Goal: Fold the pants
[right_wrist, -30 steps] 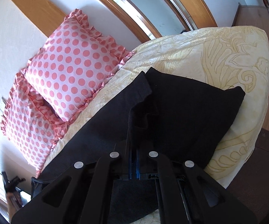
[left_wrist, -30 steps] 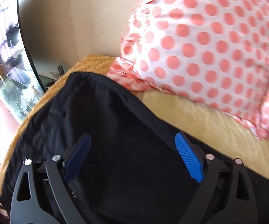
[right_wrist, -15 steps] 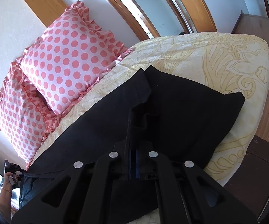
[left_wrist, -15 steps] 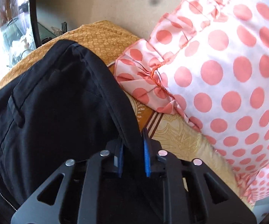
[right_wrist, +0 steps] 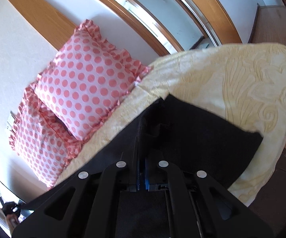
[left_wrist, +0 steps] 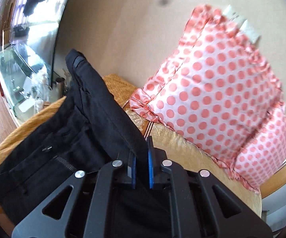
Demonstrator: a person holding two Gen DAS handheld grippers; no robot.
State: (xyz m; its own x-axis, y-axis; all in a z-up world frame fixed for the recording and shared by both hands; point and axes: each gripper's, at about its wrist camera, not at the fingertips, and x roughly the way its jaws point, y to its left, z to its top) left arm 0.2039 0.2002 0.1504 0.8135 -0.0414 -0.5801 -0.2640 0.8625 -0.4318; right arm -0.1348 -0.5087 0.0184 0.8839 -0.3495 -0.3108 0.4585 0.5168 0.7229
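Observation:
Black pants lie on a bed. In the left wrist view my left gripper is shut on the waistband edge and holds it lifted, so the fabric rises toward the wall; the zipper and button show at lower left. In the right wrist view my right gripper is shut on a fold of the pants near the leg end, which spreads over the yellow bedspread.
Two pink polka-dot pillows lean on the wall at the head of the bed, also in the left wrist view. An orange woven cover lies under the pants. A curved glass cabinet stands left. Wooden floor lies beyond the bed's edge.
My left gripper has closed on the pants' waistband edge and raised it off the bed. My right gripper stays shut on the pants and has lifted slightly.

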